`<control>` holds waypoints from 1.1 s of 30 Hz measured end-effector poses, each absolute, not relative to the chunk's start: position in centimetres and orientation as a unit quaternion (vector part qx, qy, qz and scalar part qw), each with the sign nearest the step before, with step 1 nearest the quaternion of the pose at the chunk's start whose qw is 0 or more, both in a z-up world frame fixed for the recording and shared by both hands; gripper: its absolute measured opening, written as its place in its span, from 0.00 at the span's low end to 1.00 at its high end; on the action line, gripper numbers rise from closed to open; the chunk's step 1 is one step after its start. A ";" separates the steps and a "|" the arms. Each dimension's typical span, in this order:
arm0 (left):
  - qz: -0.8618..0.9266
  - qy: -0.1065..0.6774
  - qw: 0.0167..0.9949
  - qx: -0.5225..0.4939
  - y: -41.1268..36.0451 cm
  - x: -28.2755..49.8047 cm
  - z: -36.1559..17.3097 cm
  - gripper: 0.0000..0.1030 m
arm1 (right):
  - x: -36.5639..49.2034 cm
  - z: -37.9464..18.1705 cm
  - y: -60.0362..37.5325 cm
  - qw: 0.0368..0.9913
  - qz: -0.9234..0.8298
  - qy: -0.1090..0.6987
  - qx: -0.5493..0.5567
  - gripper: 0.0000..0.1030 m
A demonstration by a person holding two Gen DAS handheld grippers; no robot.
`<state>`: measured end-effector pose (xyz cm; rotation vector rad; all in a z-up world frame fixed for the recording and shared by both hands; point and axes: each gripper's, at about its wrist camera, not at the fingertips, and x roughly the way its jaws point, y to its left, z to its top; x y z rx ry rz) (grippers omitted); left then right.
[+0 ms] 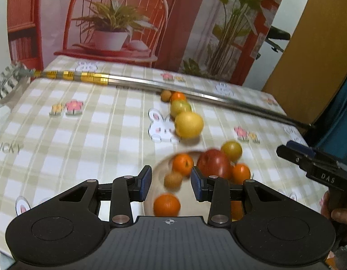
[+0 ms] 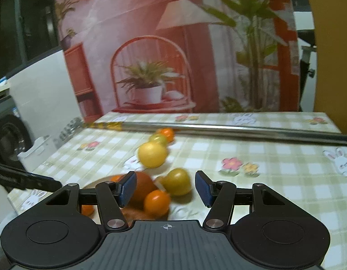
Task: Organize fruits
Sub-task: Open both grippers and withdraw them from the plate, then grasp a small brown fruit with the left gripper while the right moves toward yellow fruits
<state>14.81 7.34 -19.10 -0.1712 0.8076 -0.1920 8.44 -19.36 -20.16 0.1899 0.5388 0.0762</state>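
A pale plate (image 1: 158,168) on the checked tablecloth holds a red apple (image 1: 214,164), oranges (image 1: 183,164) and a small brown fruit (image 1: 173,180). A yellow-green fruit (image 1: 231,150) sits at its far rim. Beyond, a large yellow fruit (image 1: 188,124), a green one (image 1: 180,108) and an orange (image 1: 178,96) lie in a row. My left gripper (image 1: 170,183) hovers open over the plate, empty. My right gripper (image 2: 166,189) is open too, above an orange (image 2: 156,202) and the yellow-green fruit (image 2: 176,181), touching neither.
A long metal rod (image 1: 173,85) with gold bands lies across the far side of the table. A printed backdrop stands behind it. The right gripper's body (image 1: 317,168) and a hand show at the right edge of the left wrist view.
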 end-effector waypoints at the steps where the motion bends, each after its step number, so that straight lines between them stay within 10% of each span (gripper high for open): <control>1: -0.093 0.390 0.912 -0.082 7.3 15.3 -18.8 0.39 | 8.7 -20.1 -19.8 0.959 0.034 0.264 0.094 0.53; 33: -0.027 0.468 0.846 -0.254 6.1 41.3 -26.4 0.33 | 16.1 -23.9 -26.5 0.946 -0.015 0.292 0.137 0.53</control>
